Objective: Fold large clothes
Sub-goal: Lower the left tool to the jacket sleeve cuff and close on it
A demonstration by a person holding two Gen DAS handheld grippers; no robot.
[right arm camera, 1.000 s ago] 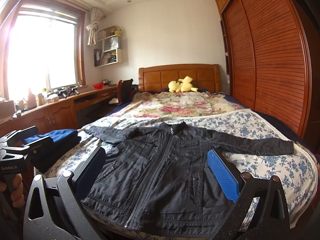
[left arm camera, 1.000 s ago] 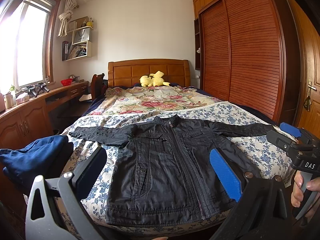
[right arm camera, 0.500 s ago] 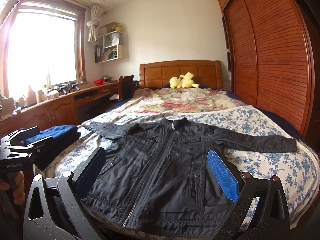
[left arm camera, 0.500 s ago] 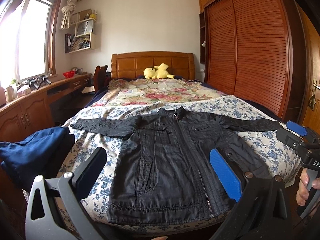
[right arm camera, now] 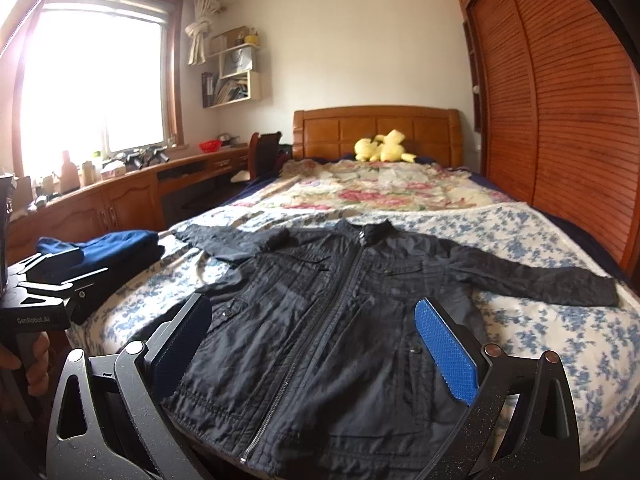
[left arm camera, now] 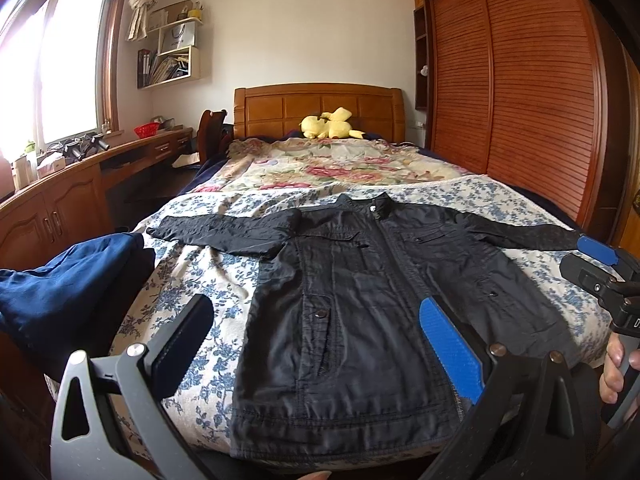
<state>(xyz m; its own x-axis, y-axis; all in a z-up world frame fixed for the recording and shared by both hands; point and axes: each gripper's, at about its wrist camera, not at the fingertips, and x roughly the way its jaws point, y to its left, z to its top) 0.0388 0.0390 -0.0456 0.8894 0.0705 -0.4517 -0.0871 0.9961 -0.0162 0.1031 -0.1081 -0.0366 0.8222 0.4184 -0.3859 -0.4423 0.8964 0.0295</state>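
Jacket: a black jacket lies front-up and zipped on the foot end of the bed, collar toward the headboard, both sleeves spread out to the sides, hem at the near edge.
Left gripper: the left gripper hovers above the hem of the jacket, fingers spread wide, nothing between them, not touching the cloth.
Right gripper: the right gripper hangs over the lower front of the jacket, fingers likewise wide apart and empty; in the left view it shows at the right edge, beside the end of the sleeve.
Blue clothes: a folded pile of blue clothes sits just beside the bed on the left.
Toy: a yellow soft toy rests against the headboard.
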